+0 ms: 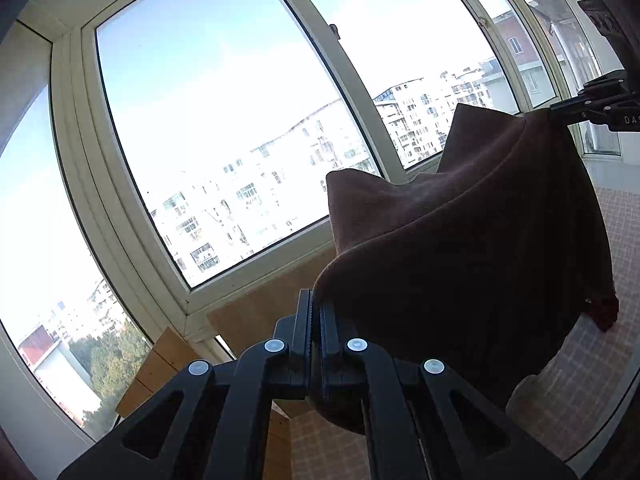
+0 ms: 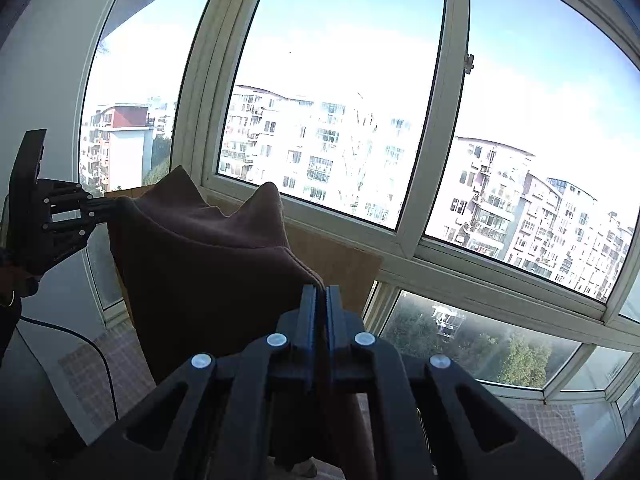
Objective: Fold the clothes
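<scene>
Left tool point(image 1: 315, 312) and right tool point(image 2: 321, 304) each clenched on the brown garment point(image 1: 460, 248), held aloft before the window point(image 2: 340, 120)

Both wrist views close, upward, windowward; shared brown cloth point(image 1: 460, 240), perhaps backlit.

Two hand-held grippers point(image 1: 316, 308) point(image 2: 322, 294), one brown garment point(image 1: 460, 240), perhaps one wooden board point(image 2: 344, 264).

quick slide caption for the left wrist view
Left hand-held gripper and right hand-held gripper hold a brown garment aloft before a bay window.
</scene>
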